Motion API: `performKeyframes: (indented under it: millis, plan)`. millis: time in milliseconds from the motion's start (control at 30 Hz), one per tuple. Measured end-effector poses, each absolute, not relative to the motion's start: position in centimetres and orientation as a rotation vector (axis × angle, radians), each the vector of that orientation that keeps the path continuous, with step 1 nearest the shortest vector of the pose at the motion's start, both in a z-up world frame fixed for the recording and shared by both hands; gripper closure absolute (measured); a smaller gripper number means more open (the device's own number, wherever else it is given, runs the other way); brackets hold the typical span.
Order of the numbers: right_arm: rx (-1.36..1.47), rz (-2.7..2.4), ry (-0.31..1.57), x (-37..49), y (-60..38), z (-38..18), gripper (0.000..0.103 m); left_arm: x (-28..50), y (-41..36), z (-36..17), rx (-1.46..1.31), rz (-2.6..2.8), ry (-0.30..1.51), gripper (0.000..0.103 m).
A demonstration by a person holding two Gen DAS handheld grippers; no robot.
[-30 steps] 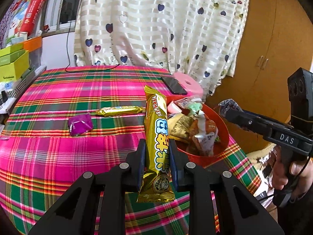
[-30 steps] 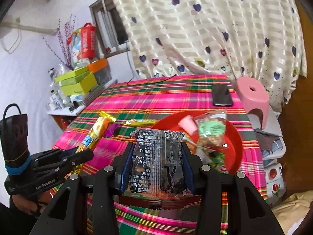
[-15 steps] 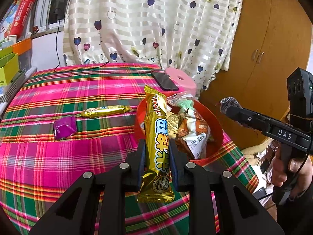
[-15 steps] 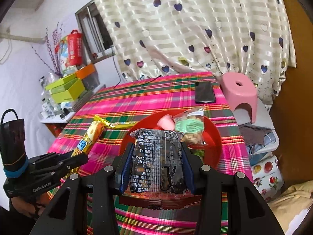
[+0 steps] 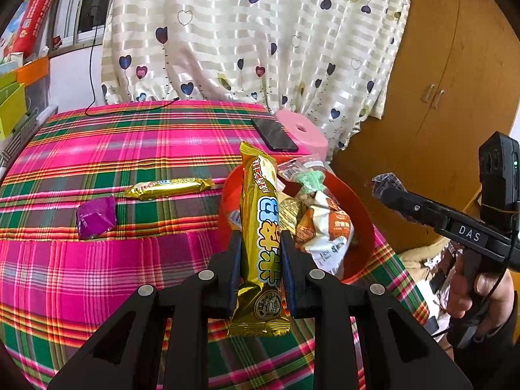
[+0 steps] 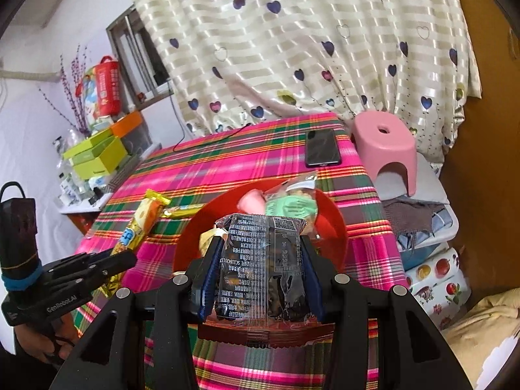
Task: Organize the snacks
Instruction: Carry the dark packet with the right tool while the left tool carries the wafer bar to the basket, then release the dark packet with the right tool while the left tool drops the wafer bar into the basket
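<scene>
Left gripper [image 5: 260,247] has its fingers pinching a long gold snack bar [image 5: 260,227], held upright, its top end overlapping the red bowl [image 5: 364,224] in the left wrist view. Right gripper [image 6: 260,253] is clamped on a dark crinkly packet [image 6: 260,260], fingers pressing both sides, and it hangs just in front of the bowl's near rim in the right wrist view.

The bowl sits on the plaid desk [image 5: 97,260] near its right edge and is already loaded with packets, including a white-orange one [image 5: 328,237] and a green one [image 6: 289,208]. Left of the bowl, at about 9 o'clock, a second gold bar [image 5: 169,188] lies flat on the desk, with a purple wrapper [image 5: 96,217] near it at roughly 8 o'clock. A black phone [image 5: 274,135] lies past the bowl at 12 o'clock, next to a pink stool [image 6: 385,143].
</scene>
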State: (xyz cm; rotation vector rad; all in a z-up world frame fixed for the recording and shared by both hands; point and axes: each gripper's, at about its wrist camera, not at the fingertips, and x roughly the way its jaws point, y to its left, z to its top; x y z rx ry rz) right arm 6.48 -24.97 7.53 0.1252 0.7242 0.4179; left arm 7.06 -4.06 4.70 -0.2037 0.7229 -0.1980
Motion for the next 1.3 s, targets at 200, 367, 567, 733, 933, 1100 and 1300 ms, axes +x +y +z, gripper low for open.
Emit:
performKeyframes:
  millis: [200, 367, 567, 733, 933, 1100, 1300]
  plan:
    - [0.152, 0.393, 0.736, 8.5, -25.9, 6.7, 0.060, 8.1, -3.9, 4.4, -0.207, -0.195, 0.732, 0.080]
    - [0.164, 0.387, 0.754, 10.3, -25.8, 5.7, 0.060, 9.3, -4.1, 4.0, -0.205, -0.202, 0.747, 0.080]
    - [0.194, 0.381, 0.784, 12.7, -25.5, 4.1, 0.059, 10.6, -4.3, 3.6, -0.204, -0.210, 0.756, 0.080]
    - [0.216, 0.371, 0.813, 13.9, -25.5, 3.1, 0.057, 11.5, -4.4, 3.4, -0.206, -0.215, 0.763, 0.080]
    - [0.202, 0.396, 0.794, 13.7, -25.4, 3.3, 0.049, 12.6, -4.7, 3.2, -0.204, -0.221, 0.770, 0.080]
    - [0.205, 0.417, 0.797, 13.3, -25.3, 3.3, 0.049, 14.0, -5.1, 2.9, -0.179, -0.218, 0.783, 0.080]
    - [0.215, 0.420, 0.803, 13.1, -25.6, 3.3, 0.049, 16.1, -5.4, 2.4, -0.110, -0.230, 0.815, 0.080]
